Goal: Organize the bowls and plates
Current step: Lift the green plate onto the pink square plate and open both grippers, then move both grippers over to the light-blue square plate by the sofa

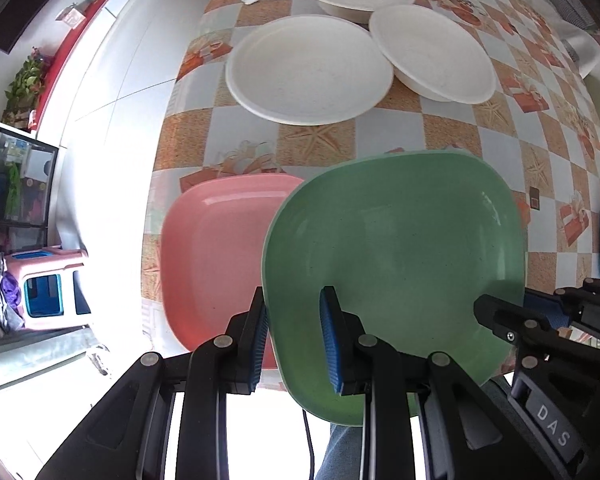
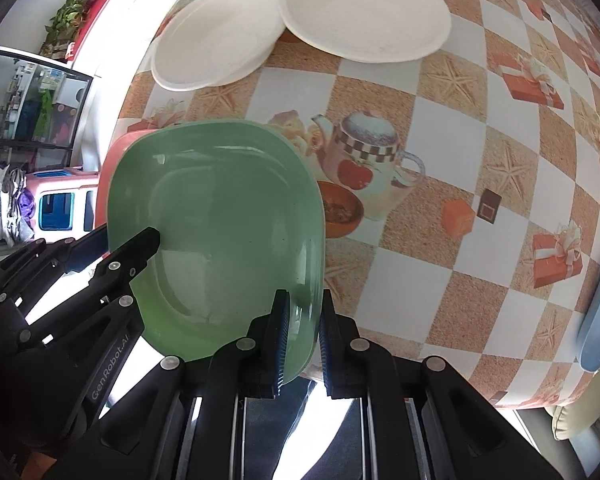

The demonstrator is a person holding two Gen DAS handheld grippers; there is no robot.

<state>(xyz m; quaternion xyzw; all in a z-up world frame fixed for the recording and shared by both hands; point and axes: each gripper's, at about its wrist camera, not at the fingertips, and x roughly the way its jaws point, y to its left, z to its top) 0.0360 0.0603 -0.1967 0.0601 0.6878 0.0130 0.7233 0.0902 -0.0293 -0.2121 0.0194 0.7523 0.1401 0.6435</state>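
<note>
Both grippers hold the green plate (image 1: 396, 248) by its near rim above the checked tablecloth (image 1: 460, 128): the left gripper (image 1: 294, 340) pinches its left edge, and the right gripper (image 2: 304, 340) is closed tight on its right edge. Under its left side lies a pink plate (image 1: 212, 248), with 3 white dishes (image 1: 308, 68) farther back.

Surface (image 2: 460, 208) covered by a checked orange-and-white cloth printed with starfish, gift boxes and a teapot. Beyond its edge: pale glossy floor (image 1: 112, 128) under bright glare, a pink stool (image 1: 48, 288), a glass-fronted cabinet (image 1: 16, 180), potted foliage (image 1: 26, 80).
</note>
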